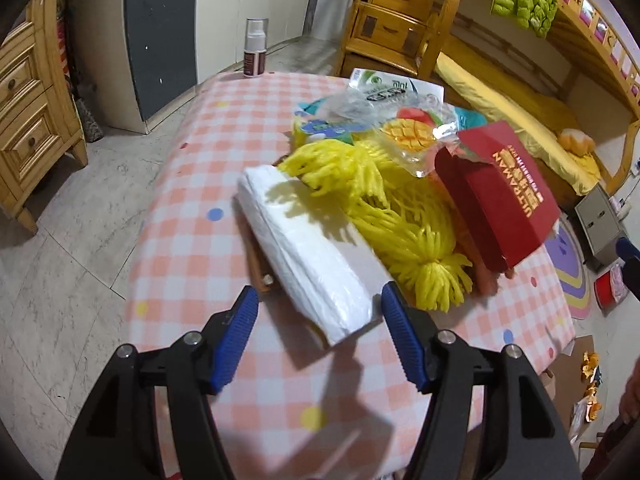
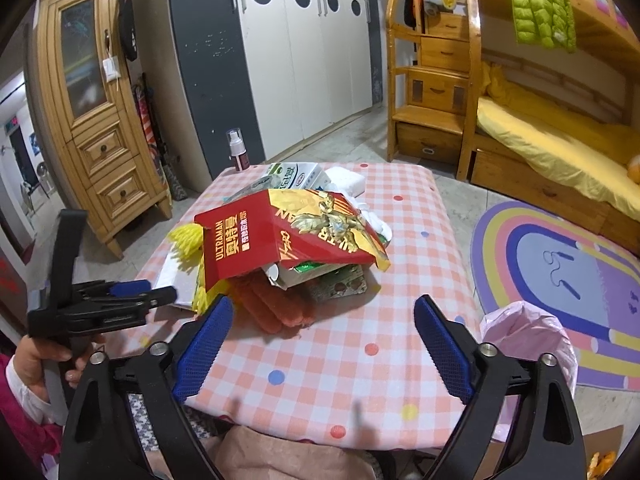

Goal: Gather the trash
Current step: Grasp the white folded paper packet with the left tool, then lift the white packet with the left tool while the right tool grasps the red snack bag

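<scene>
A pile of trash lies on the pink checked table [image 1: 192,208]. In the left wrist view it holds a white tissue pack [image 1: 308,256], yellow foam fruit netting [image 1: 384,216], a red Ultraman box [image 1: 504,196], a mango wrapper [image 1: 404,132] and a milk carton [image 1: 384,88]. My left gripper [image 1: 316,312] is open, its jaws on either side of the tissue pack's near end. My right gripper [image 2: 324,320] is open and empty, just short of the pile, where the red box [image 2: 276,236] lies over orange-red foam tubes [image 2: 272,304]. The left gripper [image 2: 120,300] also shows at the pile's left.
A spray bottle [image 1: 255,48] stands at the table's far corner. A pink trash bag [image 2: 532,344] hangs off the table's right side. A wooden dresser [image 2: 92,120], wardrobe, bunk bed [image 2: 552,136] and rainbow rug [image 2: 568,280] surround the table.
</scene>
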